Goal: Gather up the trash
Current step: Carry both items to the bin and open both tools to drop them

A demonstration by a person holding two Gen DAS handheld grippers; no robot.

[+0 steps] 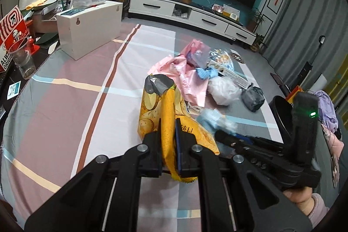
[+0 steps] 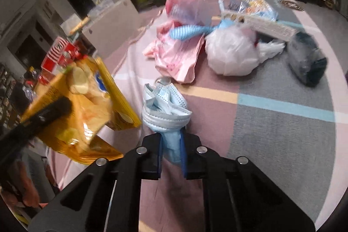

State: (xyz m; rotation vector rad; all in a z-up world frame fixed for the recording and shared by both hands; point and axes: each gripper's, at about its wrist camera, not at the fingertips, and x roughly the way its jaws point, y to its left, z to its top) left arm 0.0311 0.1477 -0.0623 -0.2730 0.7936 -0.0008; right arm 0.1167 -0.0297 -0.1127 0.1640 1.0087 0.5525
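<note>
My left gripper (image 1: pixel 168 138) is shut on a yellow chip bag (image 1: pixel 156 101) and holds it above the striped cloth. The bag also shows at the left of the right wrist view (image 2: pixel 87 105). My right gripper (image 2: pixel 171 145) is shut on a bunch of blue face masks (image 2: pixel 165 105), just right of the bag; the masks also show in the left wrist view (image 1: pixel 215 121). Beyond lie a pink plastic bag (image 2: pixel 180 53), a white plastic bag (image 2: pixel 230 55), a grey-black bag (image 2: pixel 306 62), a blue cloth strip (image 2: pixel 187 30) and a white packet (image 2: pixel 267 25).
A black bin (image 1: pixel 280 114) stands at the table's right edge. A white box (image 1: pixel 91 25), a plastic cup (image 1: pixel 22 60) and a red carton (image 1: pixel 10 32) sit at the left. A TV cabinet (image 1: pixel 191 12) is behind.
</note>
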